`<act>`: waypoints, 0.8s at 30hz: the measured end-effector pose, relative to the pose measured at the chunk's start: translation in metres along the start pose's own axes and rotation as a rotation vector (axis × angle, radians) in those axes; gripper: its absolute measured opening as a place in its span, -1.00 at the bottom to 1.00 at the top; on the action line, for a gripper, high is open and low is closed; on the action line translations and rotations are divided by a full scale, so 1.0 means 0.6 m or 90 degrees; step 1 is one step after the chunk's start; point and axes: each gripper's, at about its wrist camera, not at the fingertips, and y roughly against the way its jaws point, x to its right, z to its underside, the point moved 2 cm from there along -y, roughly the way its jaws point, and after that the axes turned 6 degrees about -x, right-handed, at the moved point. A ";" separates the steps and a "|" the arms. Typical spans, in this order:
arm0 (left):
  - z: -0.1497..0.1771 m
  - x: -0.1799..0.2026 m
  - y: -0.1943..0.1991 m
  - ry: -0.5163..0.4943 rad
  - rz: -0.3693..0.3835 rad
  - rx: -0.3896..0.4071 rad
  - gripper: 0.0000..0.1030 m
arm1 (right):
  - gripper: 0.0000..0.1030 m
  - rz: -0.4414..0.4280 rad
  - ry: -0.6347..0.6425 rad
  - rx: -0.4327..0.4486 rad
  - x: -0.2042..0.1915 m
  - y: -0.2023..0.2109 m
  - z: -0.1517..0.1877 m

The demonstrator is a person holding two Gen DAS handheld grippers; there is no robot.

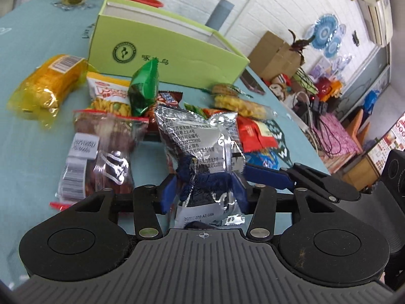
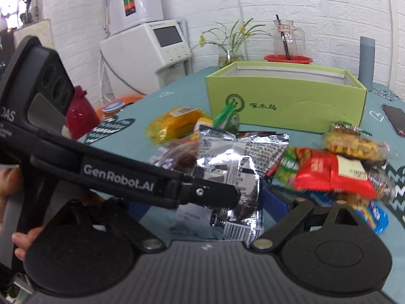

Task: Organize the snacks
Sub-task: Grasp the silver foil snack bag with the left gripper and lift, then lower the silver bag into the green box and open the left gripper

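Observation:
A silver foil snack packet (image 1: 202, 141) stands crumpled between the blue pads of my left gripper (image 1: 205, 192), which is shut on its lower part. In the right wrist view the left gripper (image 2: 233, 197) reaches in from the left onto the same silver packet (image 2: 227, 169). My right gripper (image 2: 207, 202) is open wide, with the packet's lower end lying between its fingers and untouched. Behind the packet lies a pile of snacks: a yellow bag (image 1: 43, 86), a green packet (image 1: 144, 88), a red packet (image 2: 329, 174). An open light-green box (image 2: 286, 103) stands beyond the pile.
The table has a teal cloth (image 1: 25, 139); its edge runs along the right in the left wrist view. Behind the box stand a flower vase (image 2: 230, 53), a glass jug on a red tray (image 2: 287, 40) and a grey cylinder (image 2: 366, 60). A flat black object (image 2: 395, 119) lies at the right.

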 end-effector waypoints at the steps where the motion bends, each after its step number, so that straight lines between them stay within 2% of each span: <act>1: 0.002 0.001 0.004 -0.005 -0.015 0.007 0.06 | 0.81 0.004 -0.005 0.001 0.001 0.002 0.004; 2: 0.003 0.001 0.008 -0.007 -0.037 0.018 0.23 | 0.81 0.014 -0.014 0.004 0.006 0.004 0.008; 4: 0.003 -0.003 0.016 -0.004 -0.058 0.032 0.23 | 0.81 0.032 -0.035 0.004 0.021 0.005 0.013; 6: 0.002 -0.007 0.020 0.001 -0.047 0.034 0.29 | 0.81 0.031 -0.058 0.003 0.035 0.003 0.017; 10: 0.007 -0.004 0.005 0.014 -0.026 0.015 0.26 | 0.81 0.015 -0.063 -0.003 0.037 -0.017 0.022; 11: 0.008 -0.003 -0.002 0.014 -0.022 0.009 0.18 | 0.78 0.003 -0.062 -0.005 0.035 -0.025 0.024; 12: 0.010 -0.002 -0.012 0.013 -0.017 0.000 -0.01 | 0.74 -0.010 -0.062 -0.016 0.034 -0.034 0.027; 14: 0.014 -0.008 -0.029 0.043 0.022 -0.022 -0.27 | 0.46 -0.010 -0.048 -0.018 0.022 -0.037 0.031; 15: 0.014 -0.007 -0.024 0.050 0.028 -0.021 -0.35 | 0.43 -0.005 -0.037 -0.017 0.015 -0.028 0.029; 20: -0.008 0.030 0.021 0.011 0.040 0.012 -0.36 | 0.39 -0.002 -0.009 0.026 -0.001 0.019 0.000; 24: -0.070 0.050 0.034 -0.020 0.041 0.046 -0.33 | 0.39 0.012 0.013 0.066 0.019 0.028 -0.058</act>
